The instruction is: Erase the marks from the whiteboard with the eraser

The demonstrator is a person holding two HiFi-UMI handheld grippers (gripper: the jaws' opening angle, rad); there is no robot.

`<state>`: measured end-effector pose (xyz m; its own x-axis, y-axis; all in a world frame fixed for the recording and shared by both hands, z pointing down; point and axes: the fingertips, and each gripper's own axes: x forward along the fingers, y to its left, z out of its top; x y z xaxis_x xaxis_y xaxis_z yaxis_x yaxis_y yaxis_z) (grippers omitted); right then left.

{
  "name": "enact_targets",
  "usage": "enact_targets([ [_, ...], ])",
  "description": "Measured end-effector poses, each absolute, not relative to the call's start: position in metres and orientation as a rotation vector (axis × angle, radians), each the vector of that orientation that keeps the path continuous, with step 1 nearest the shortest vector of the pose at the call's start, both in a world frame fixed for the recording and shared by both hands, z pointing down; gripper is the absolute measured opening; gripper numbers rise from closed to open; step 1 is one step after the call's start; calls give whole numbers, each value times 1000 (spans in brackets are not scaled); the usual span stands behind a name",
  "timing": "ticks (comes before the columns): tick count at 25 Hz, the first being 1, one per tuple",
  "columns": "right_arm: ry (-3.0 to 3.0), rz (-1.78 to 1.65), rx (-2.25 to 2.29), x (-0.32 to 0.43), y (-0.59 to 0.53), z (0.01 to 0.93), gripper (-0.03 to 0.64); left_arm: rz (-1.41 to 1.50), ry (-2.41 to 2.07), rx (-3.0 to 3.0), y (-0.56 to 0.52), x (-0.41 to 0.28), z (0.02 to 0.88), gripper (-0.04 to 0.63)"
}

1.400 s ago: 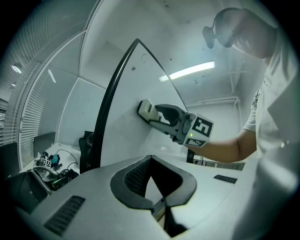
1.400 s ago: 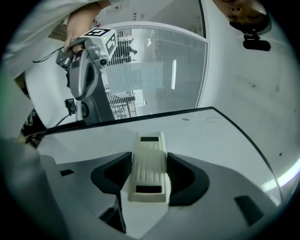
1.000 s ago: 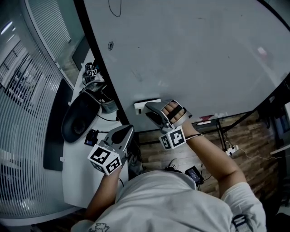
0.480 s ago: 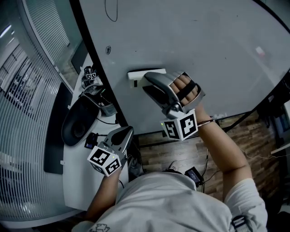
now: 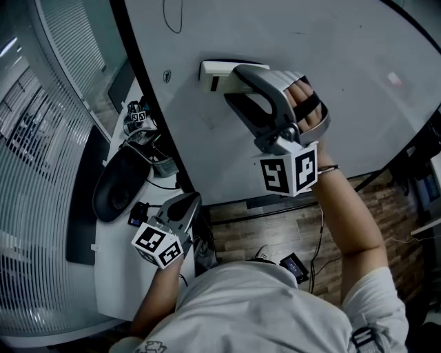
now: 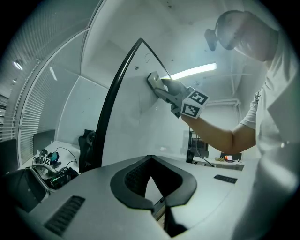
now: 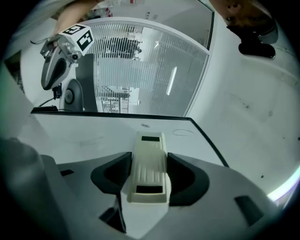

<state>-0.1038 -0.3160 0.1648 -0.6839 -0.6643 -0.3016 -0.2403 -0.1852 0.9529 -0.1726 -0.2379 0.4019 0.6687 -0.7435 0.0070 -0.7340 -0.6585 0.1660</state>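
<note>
The whiteboard [image 5: 331, 76] fills the upper head view. A thin pen loop [image 5: 171, 17] is drawn near its top left, seen as a faint oval [image 7: 186, 132] in the right gripper view. My right gripper [image 5: 231, 76] is shut on the cream eraser [image 5: 215, 71], pressing it flat against the whiteboard [image 7: 84, 136]. The eraser [image 7: 150, 166] sits lengthwise between the jaws. My left gripper [image 5: 185, 205] hangs low by the desk with its jaws closed together on nothing [image 6: 157, 206]. From there the eraser [image 6: 153, 82] shows on the whiteboard [image 6: 136, 108].
A white desk [image 5: 114, 269] left of the board carries a black speaker-like device [image 5: 118, 183], cables and a marker cube [image 5: 138, 110]. Glass partitions with blinds [image 5: 41, 138] stand further left. Below the board are wooden flooring [image 5: 386, 214], stand legs and a power strip.
My right gripper has carried the eraser up the whiteboard, from near the bottom edge toward the pen loop at top left. The left gripper has stayed in place.
</note>
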Motion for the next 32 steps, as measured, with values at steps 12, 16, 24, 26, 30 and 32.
enact_targets([
  [12,-1828,-1738,688,-128,-315,356,235,-92,-1239,2725,-245,-174,403,8],
  [16,-1827,-1679,579,-132,-314,409,235,-81,-1252,2727,-246,-172,398,7],
  [24,-1802,-1683,520,-130,-313,410,235,-64,-1238,2714,-245,-169,410,8],
  [26,-1813,-1697,564,-128,-314,388,235,-62,-1240,2711,-245,-168,408,8],
  [30,-1816,-1762,680,-119,-318,327,235,-68,-1237,2707,-246,-168,406,8],
  [32,-1808,-1795,743,-111,-320,296,235,-75,-1230,2713,-245,-165,405,8],
])
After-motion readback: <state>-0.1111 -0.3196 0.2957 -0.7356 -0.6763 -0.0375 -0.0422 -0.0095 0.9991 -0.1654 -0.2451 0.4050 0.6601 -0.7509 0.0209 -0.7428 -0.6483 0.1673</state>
